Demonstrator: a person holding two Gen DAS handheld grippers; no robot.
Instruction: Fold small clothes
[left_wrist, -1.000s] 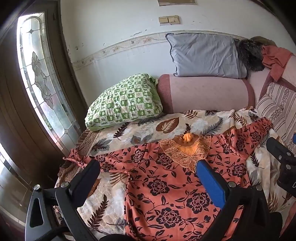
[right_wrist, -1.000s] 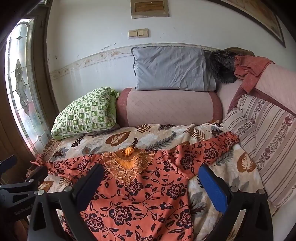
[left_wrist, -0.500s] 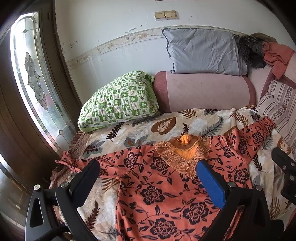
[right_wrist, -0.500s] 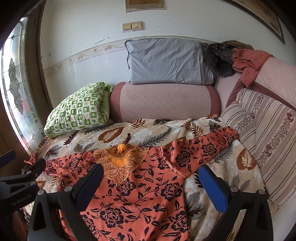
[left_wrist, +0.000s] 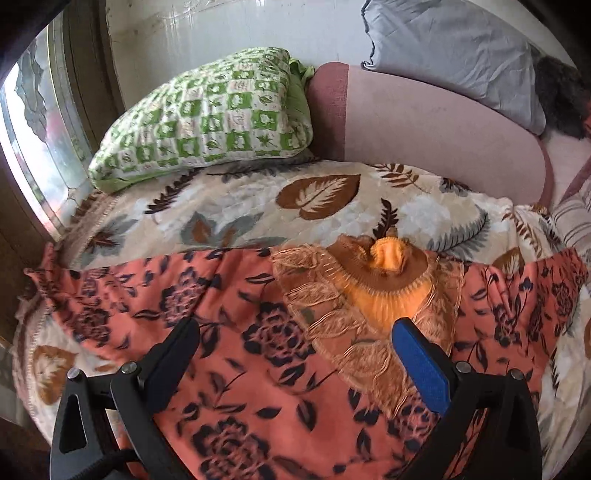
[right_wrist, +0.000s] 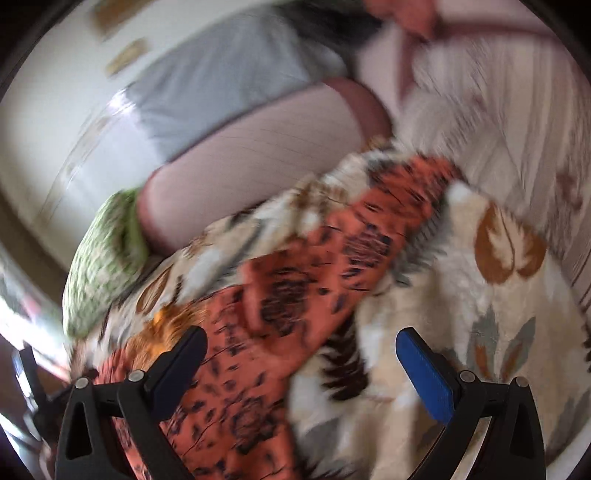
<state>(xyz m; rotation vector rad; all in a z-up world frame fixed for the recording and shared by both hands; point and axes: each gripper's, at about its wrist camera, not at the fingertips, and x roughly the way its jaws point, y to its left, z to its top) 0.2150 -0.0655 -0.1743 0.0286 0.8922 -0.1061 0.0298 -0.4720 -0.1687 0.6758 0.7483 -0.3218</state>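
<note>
my left gripper is spread wide and holds nothing. so is my right gripper. both hang just over the dress, and i can't tell if they touch it yet.

the dress is orange with dark flowers. it lies flat and open on the leaf blanket, front side up. i think it is laid out like this so each part is easy to grab and fold.

in the left view, the lacy collar sits just past my blue finger. the body of the dress fills the gap between my fingers. one sleeve runs off past my black finger, out to the blanket's edge. beyond that edge is a window and a drop, so i should pull cloth in, not push it out.

the right view is blurry and tilted. there the other sleeve stretches up and away in front of my jaws. my blue finger is over bare blanket, and my black finger is over the dress.

no fold is made yet, so i think the job is just starting. i guess the sleeves come first, folded in over the middle.

there is open blanket past the collar, up to the green pillow and the pink bolster. there is free blanket beside the right sleeve too. a striped cushion stands near that sleeve's end, so room is tight there.
</note>
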